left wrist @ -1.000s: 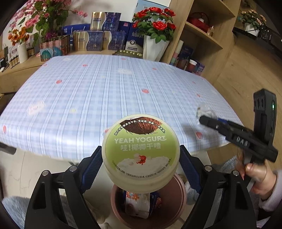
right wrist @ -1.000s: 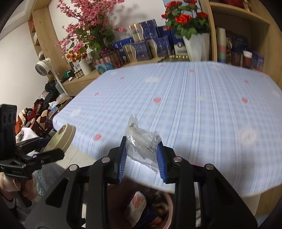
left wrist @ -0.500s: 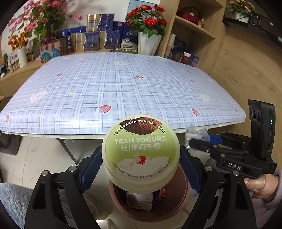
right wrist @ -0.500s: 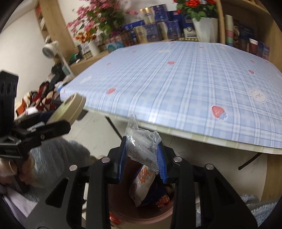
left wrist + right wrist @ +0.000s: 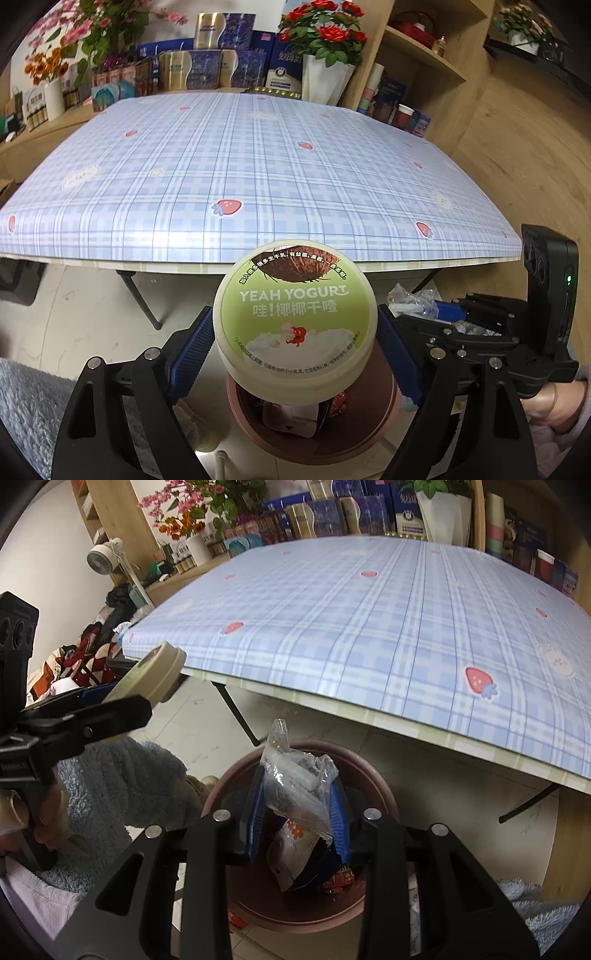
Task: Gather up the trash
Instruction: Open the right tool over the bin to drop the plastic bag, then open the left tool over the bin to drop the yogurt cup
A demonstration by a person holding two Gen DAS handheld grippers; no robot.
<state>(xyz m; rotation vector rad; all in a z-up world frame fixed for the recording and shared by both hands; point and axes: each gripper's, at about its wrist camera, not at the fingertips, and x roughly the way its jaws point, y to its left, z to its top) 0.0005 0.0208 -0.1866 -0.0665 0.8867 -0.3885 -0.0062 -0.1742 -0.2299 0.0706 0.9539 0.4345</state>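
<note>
My left gripper (image 5: 295, 343) is shut on a round cream yogurt tub (image 5: 295, 314) with a green lid, its blue pads pressing both sides. The tub hangs above a brown round bin (image 5: 369, 432) on the floor. My right gripper (image 5: 297, 812) is shut on a crumpled clear plastic wrapper (image 5: 295, 786), held just over the same bin (image 5: 373, 775), which holds several wrappers. In the left wrist view the right gripper (image 5: 443, 314) shows at the right with the wrapper (image 5: 410, 299). The right wrist view shows the left gripper (image 5: 122, 701) and the tub (image 5: 151, 675) at the left.
A table with a blue plaid cloth (image 5: 258, 166) stands behind the bin, its front edge close above it. Flower vases, boxes and wooden shelves (image 5: 424, 55) line the back. A fluffy blue sleeve (image 5: 122, 775) and table legs (image 5: 236, 709) are near the bin.
Both grippers have come down off the table's front edge, and each now hangs over the bin with its item still held. The right one has tipped further downward.
</note>
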